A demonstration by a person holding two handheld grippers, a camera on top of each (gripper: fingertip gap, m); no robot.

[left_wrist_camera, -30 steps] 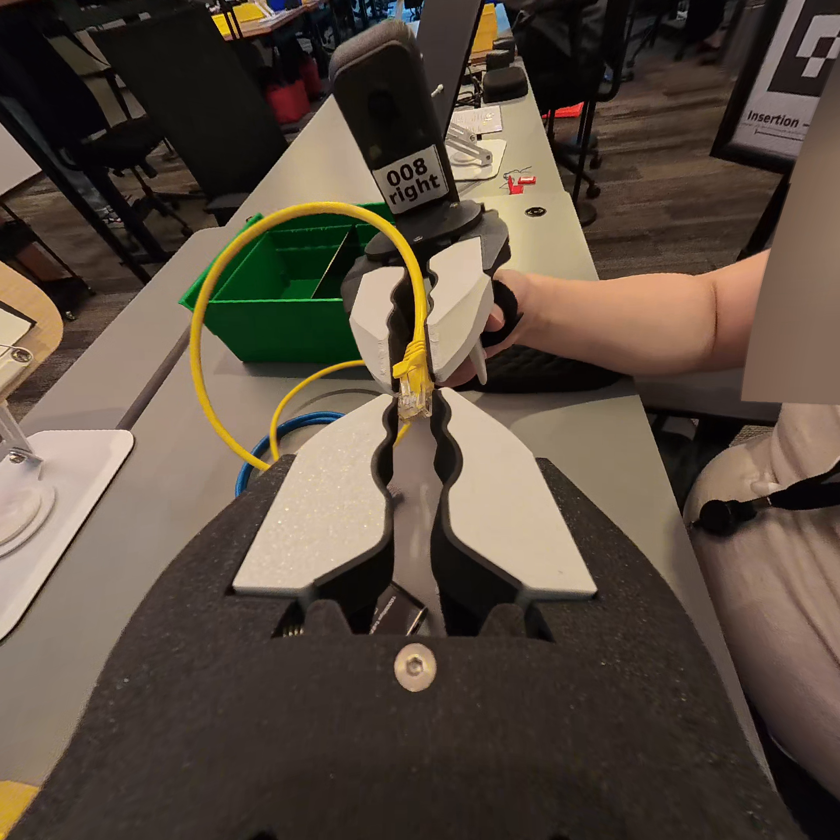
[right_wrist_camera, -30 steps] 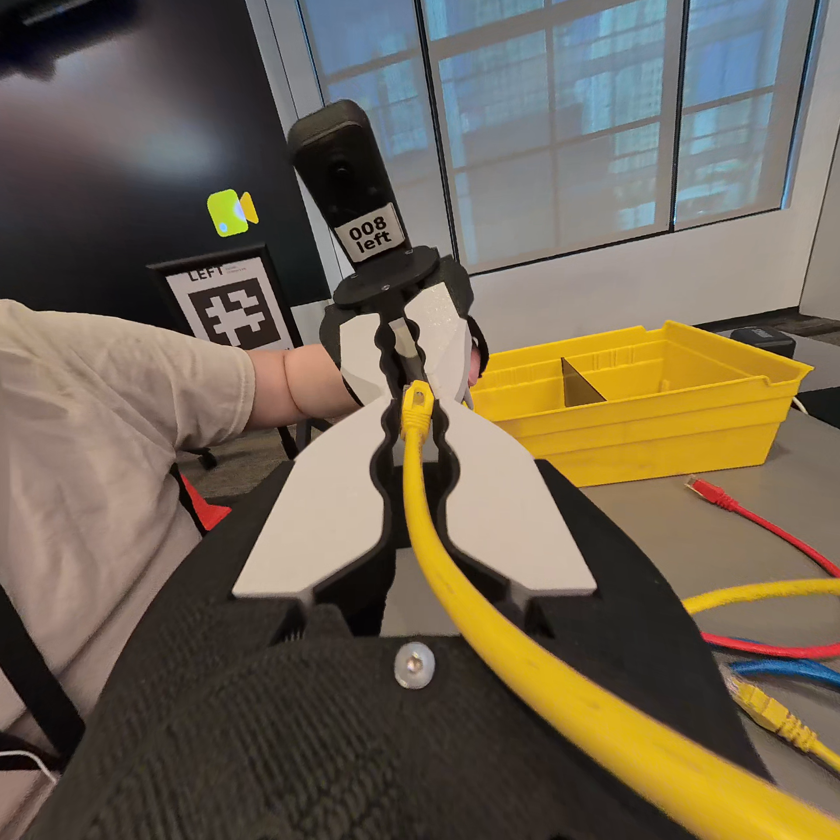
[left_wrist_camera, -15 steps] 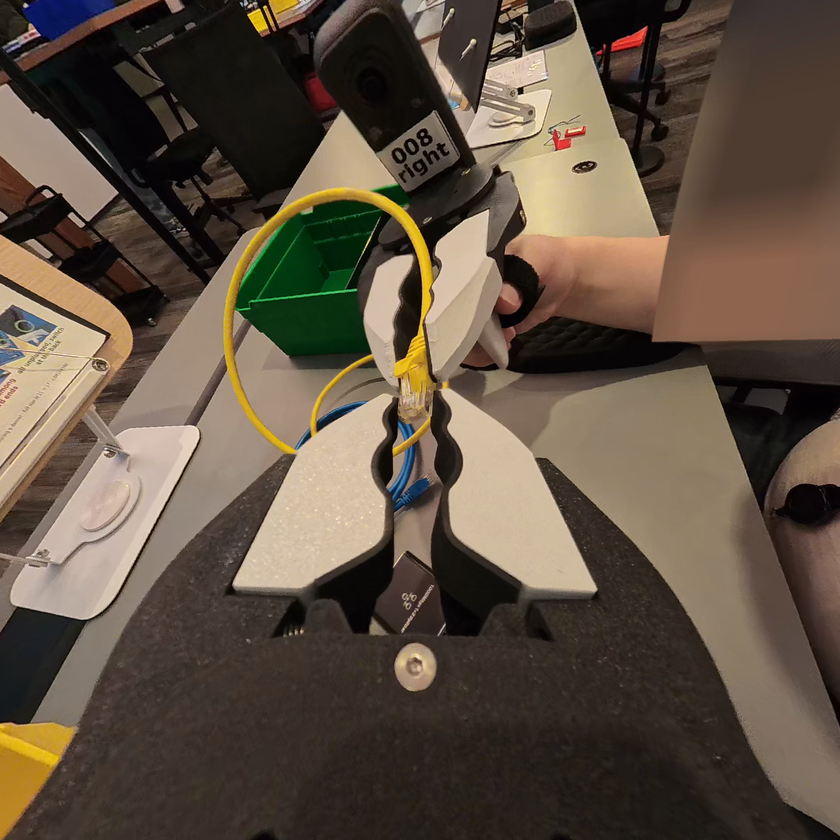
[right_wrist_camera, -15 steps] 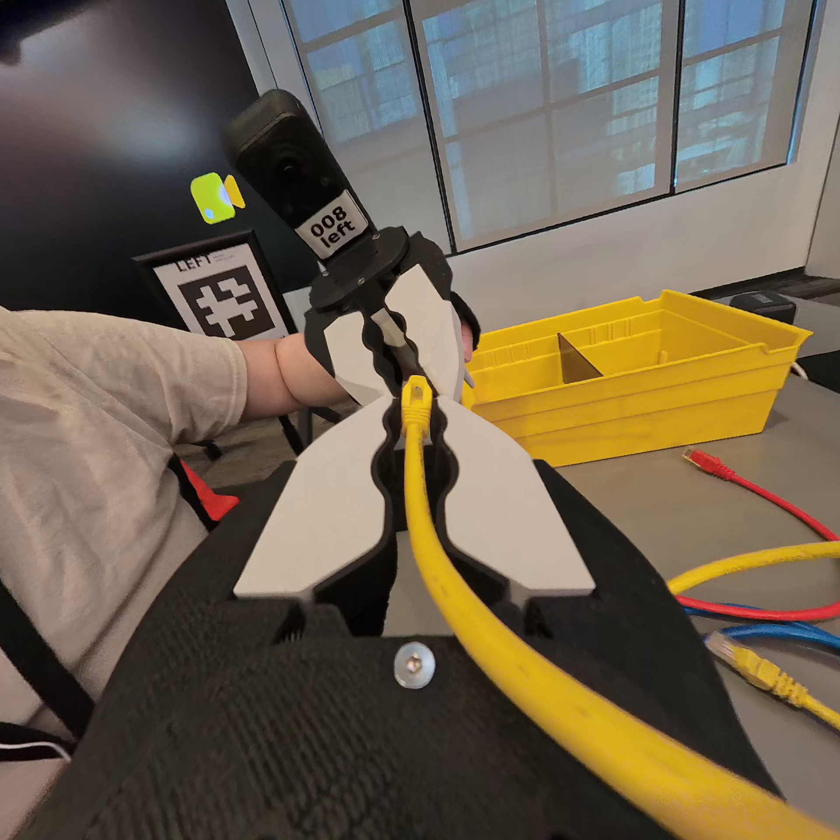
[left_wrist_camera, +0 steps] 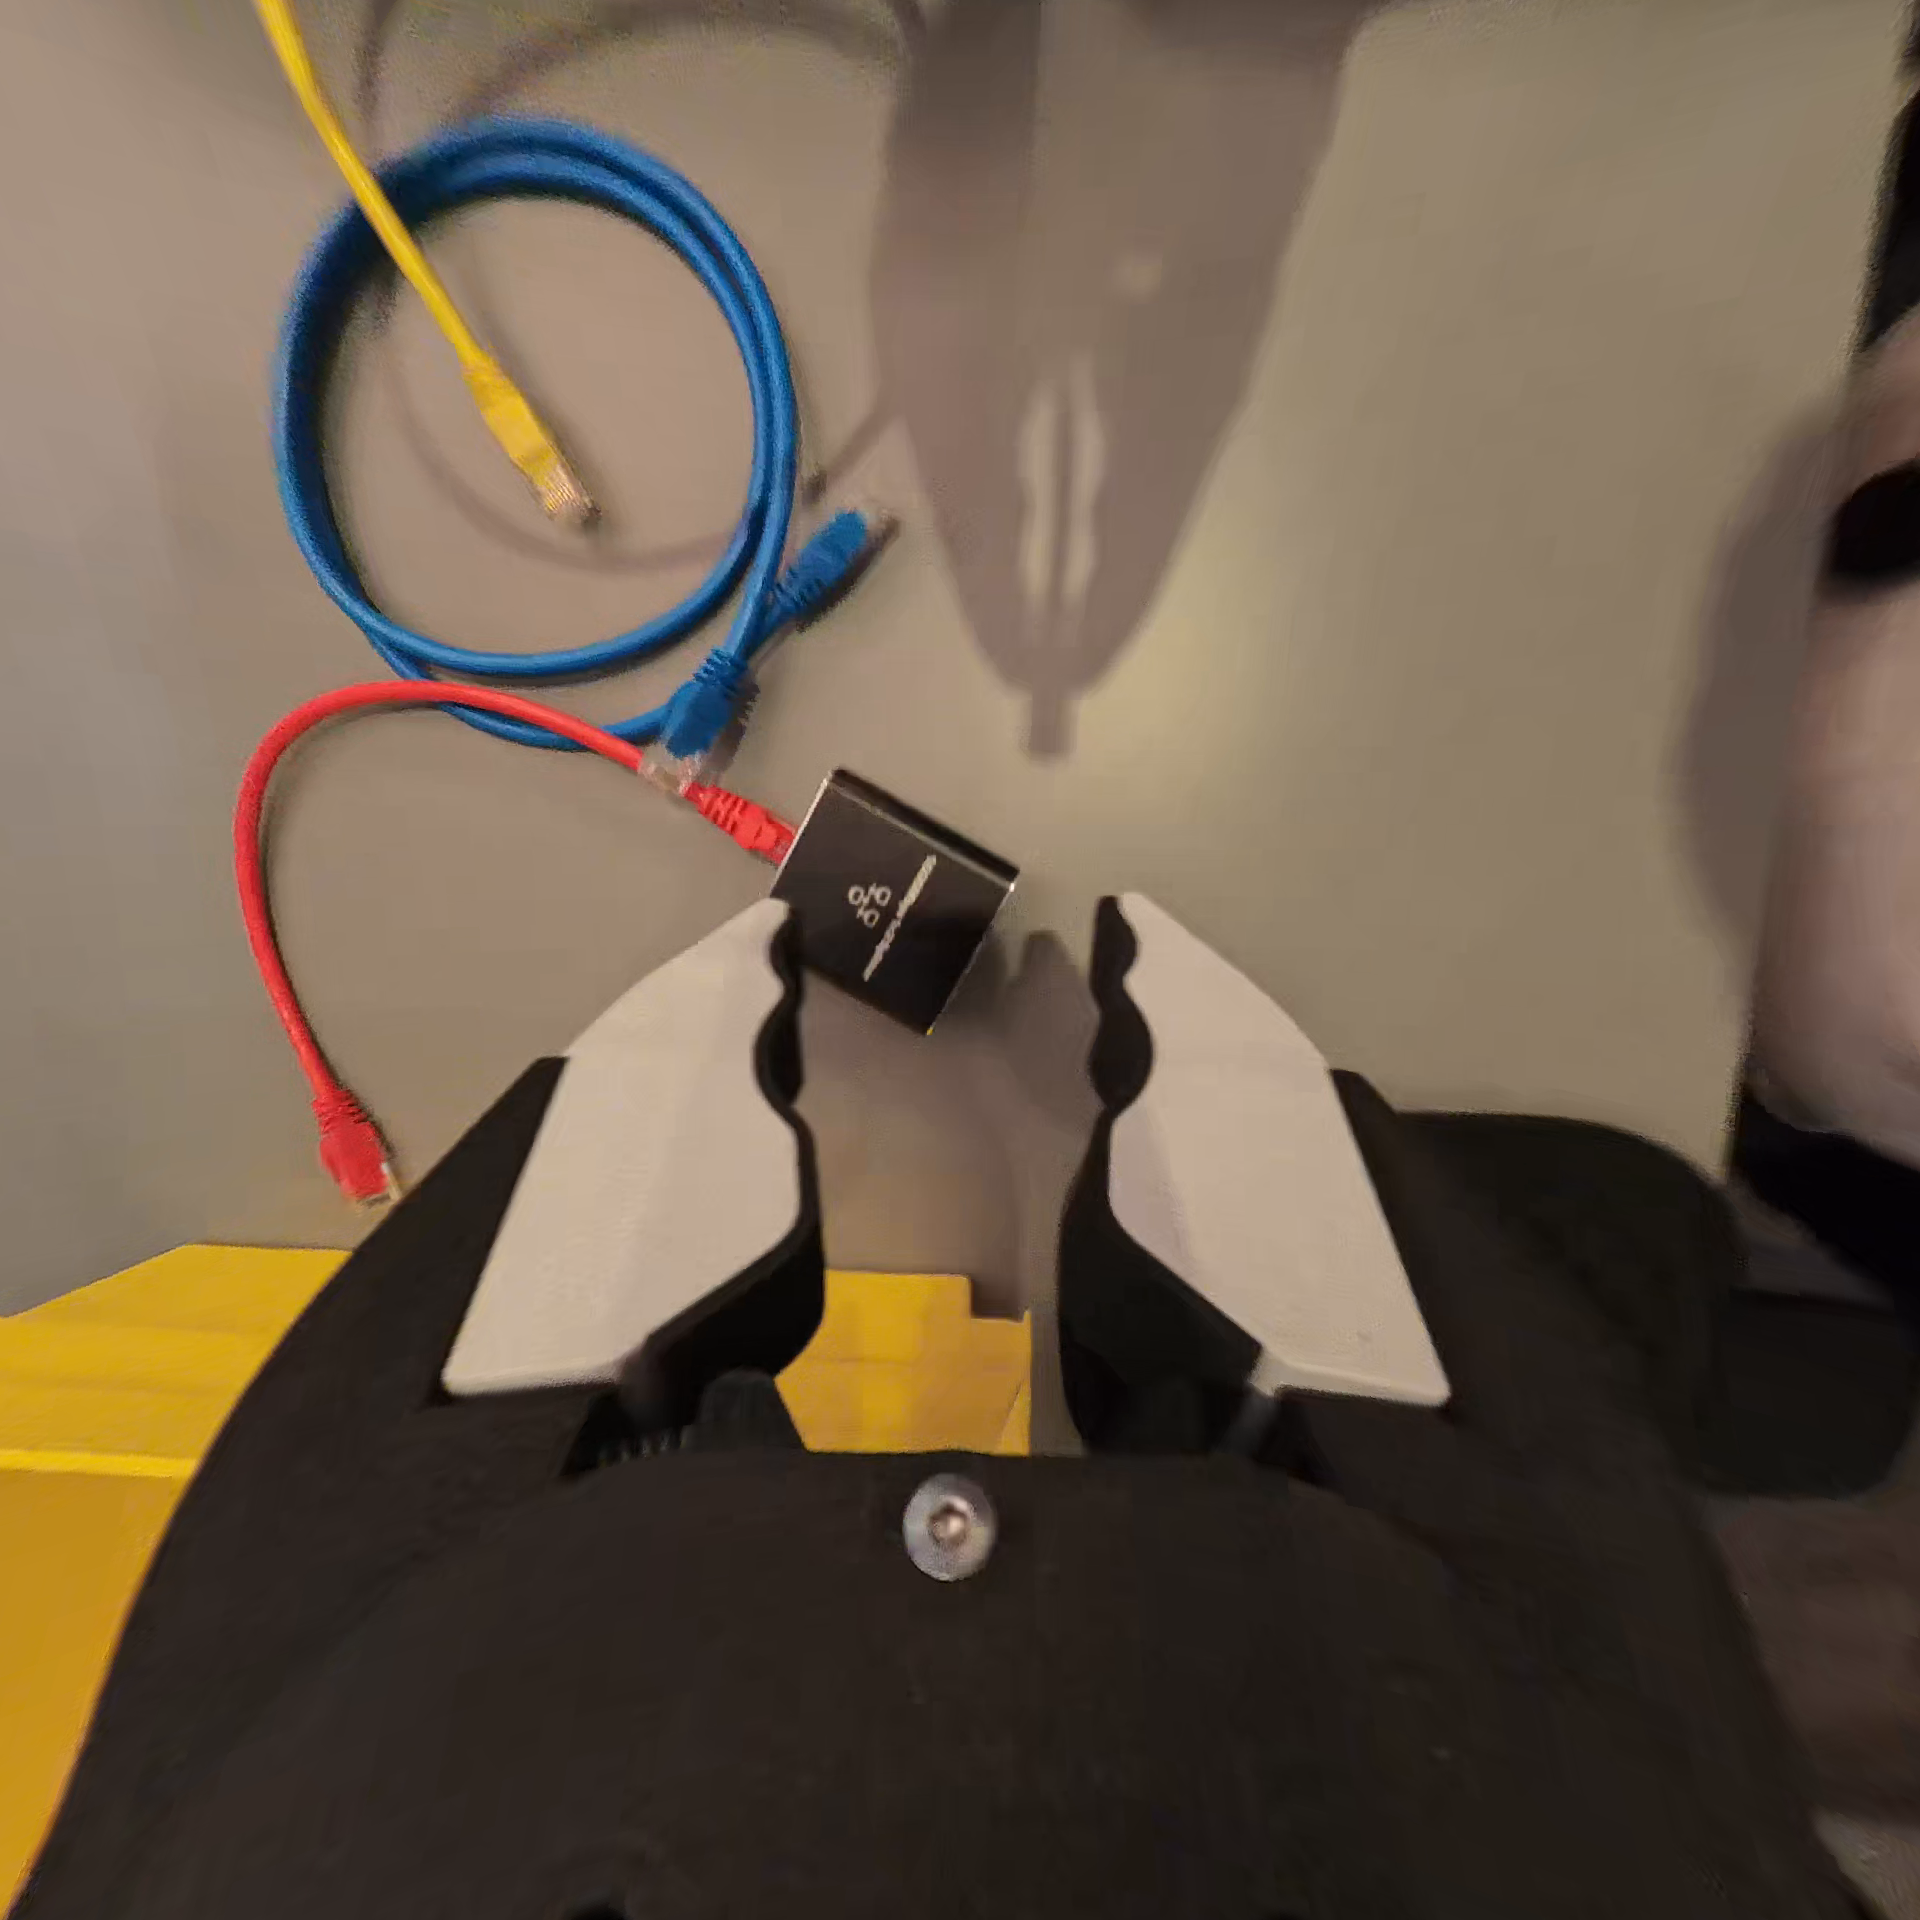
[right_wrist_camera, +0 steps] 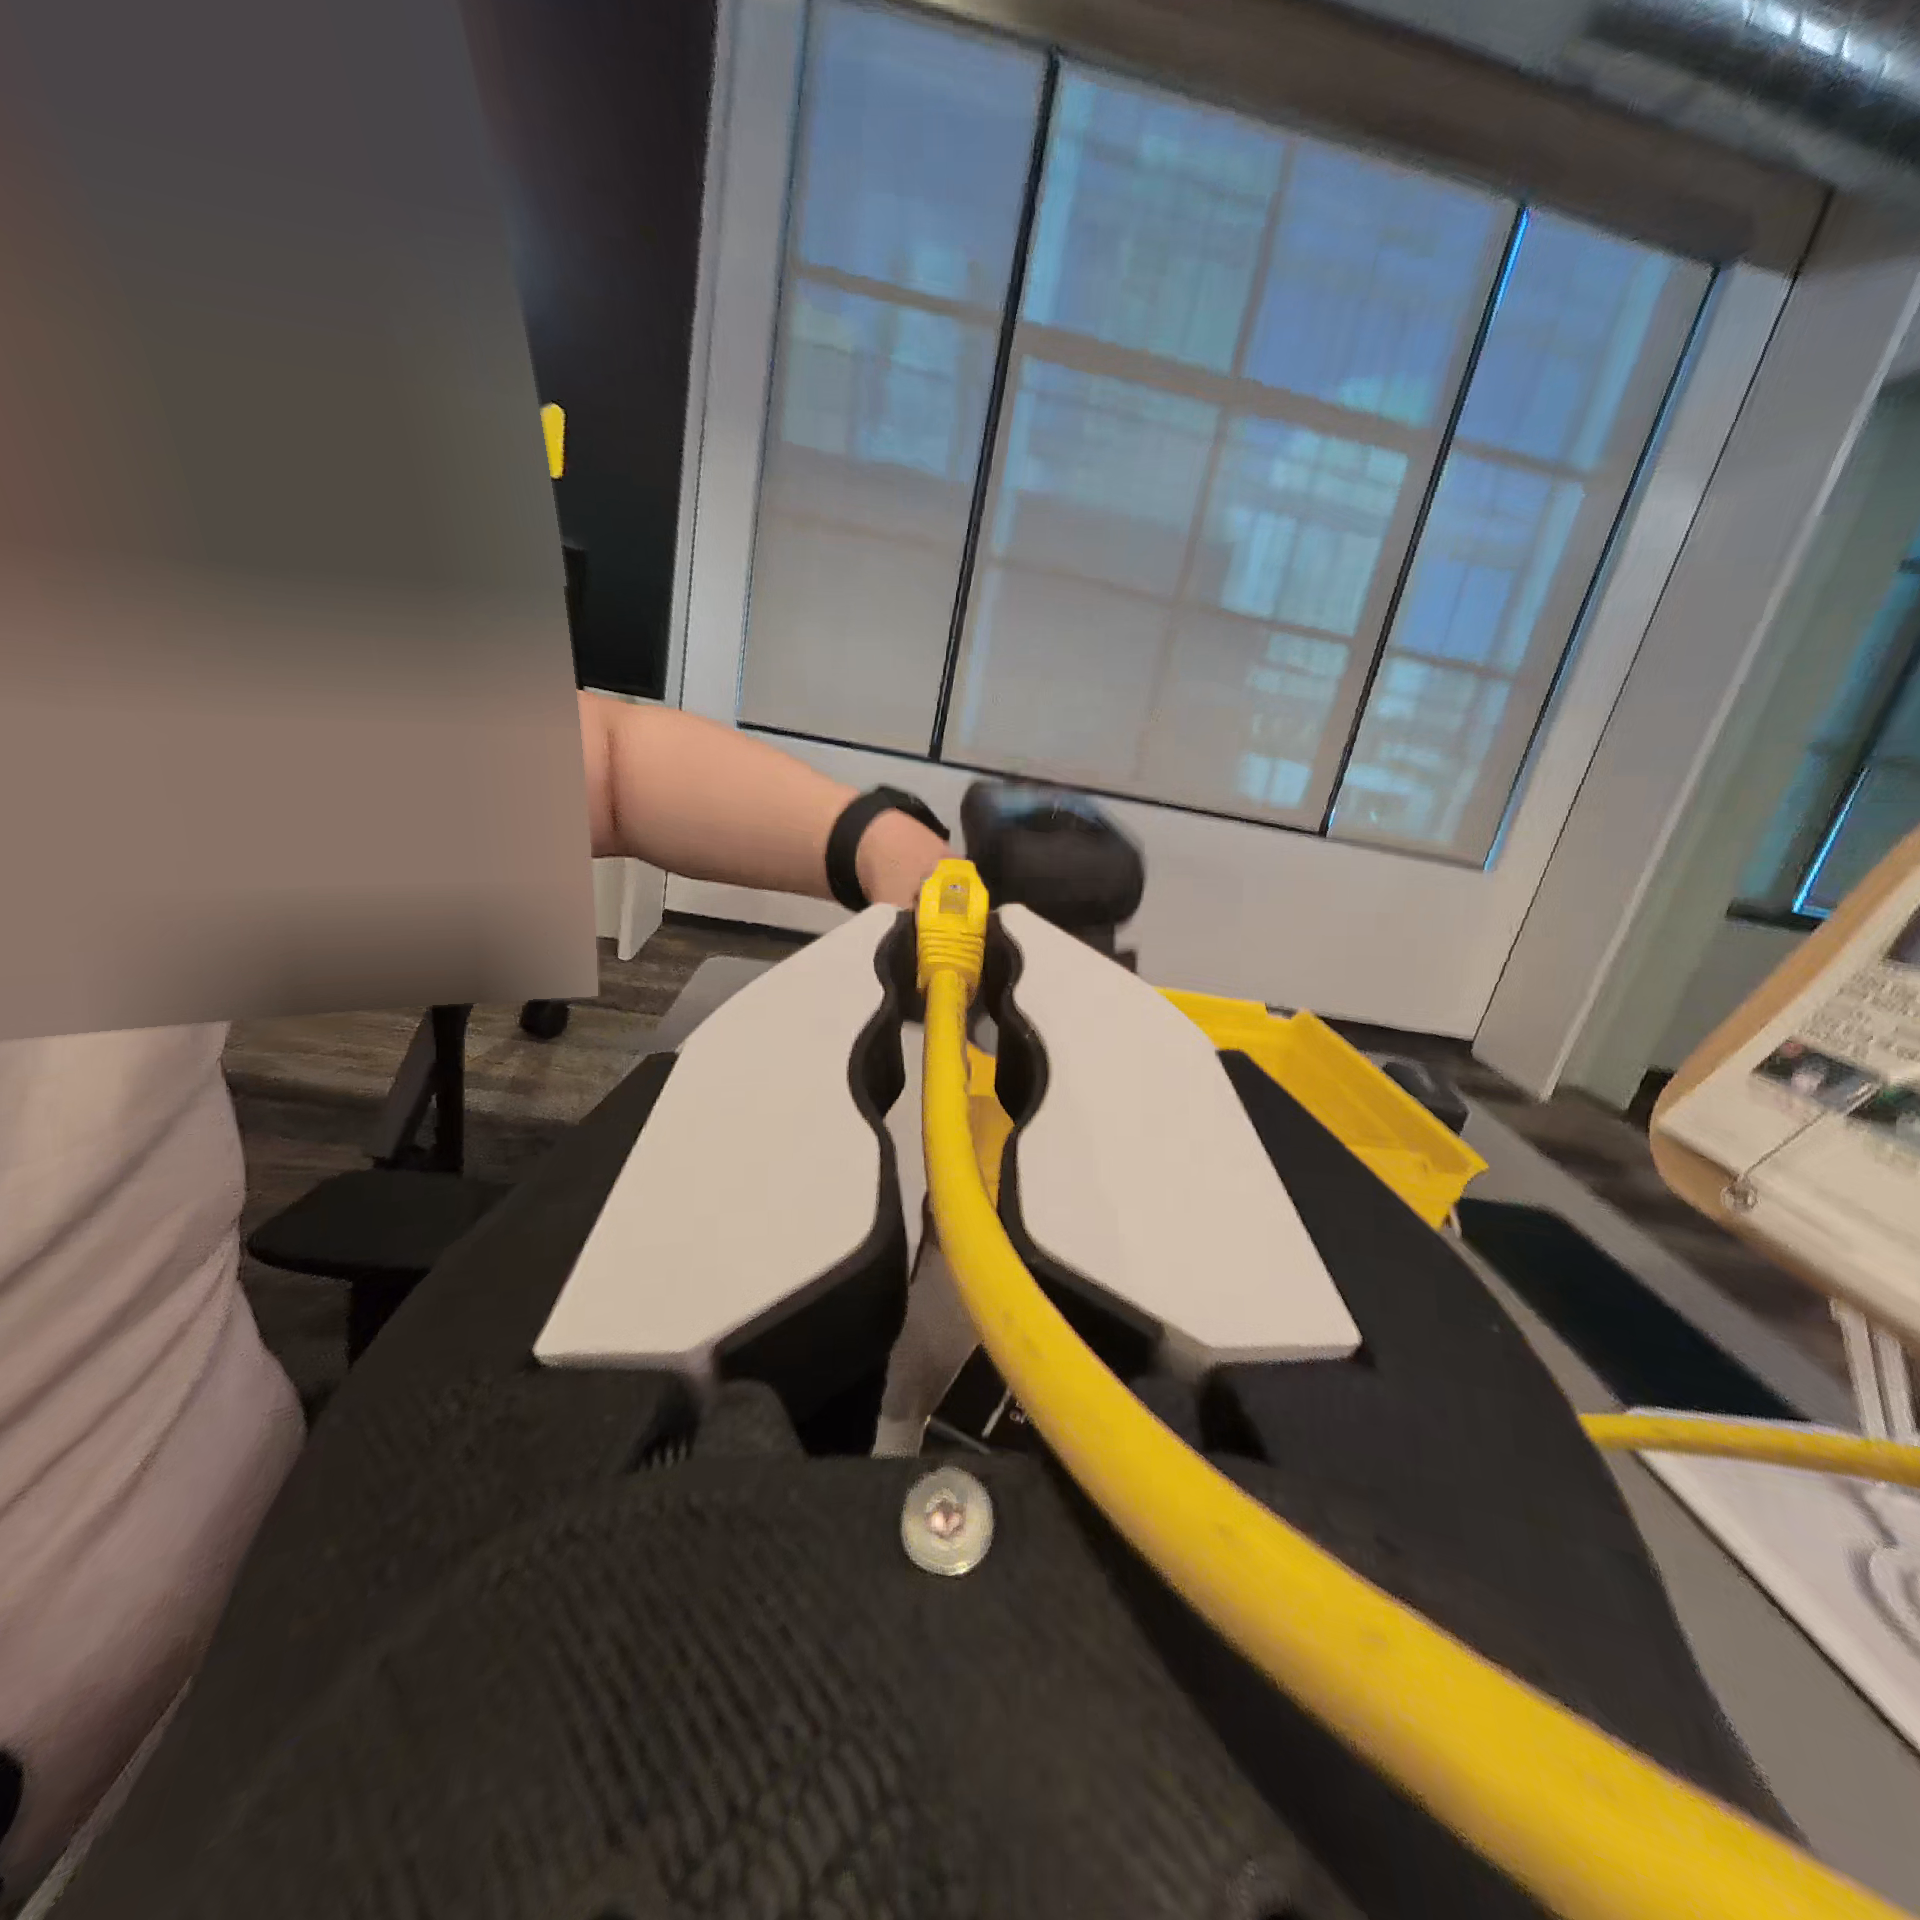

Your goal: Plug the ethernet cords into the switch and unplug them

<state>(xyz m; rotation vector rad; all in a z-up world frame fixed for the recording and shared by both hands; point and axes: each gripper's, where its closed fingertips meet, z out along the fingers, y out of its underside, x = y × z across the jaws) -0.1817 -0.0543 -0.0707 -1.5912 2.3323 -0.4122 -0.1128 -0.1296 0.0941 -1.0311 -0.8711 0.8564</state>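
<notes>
Left wrist view: left gripper (left_wrist_camera: 940,935) points down at the grey table (left_wrist_camera: 1403,520), jaws wide apart, nothing gripped; the black switch (left_wrist_camera: 894,904) lies on the table between the fingertips, close against the left one, clear of the right. A red cord (left_wrist_camera: 260,883) is plugged into the switch; a blue cord (left_wrist_camera: 520,395) lies coiled beyond. Right wrist view: right gripper (right_wrist_camera: 948,925) is clamped on the yellow cord (right_wrist_camera: 951,1039) just behind its plug, above a yellow bin (right_wrist_camera: 1340,1091).
</notes>
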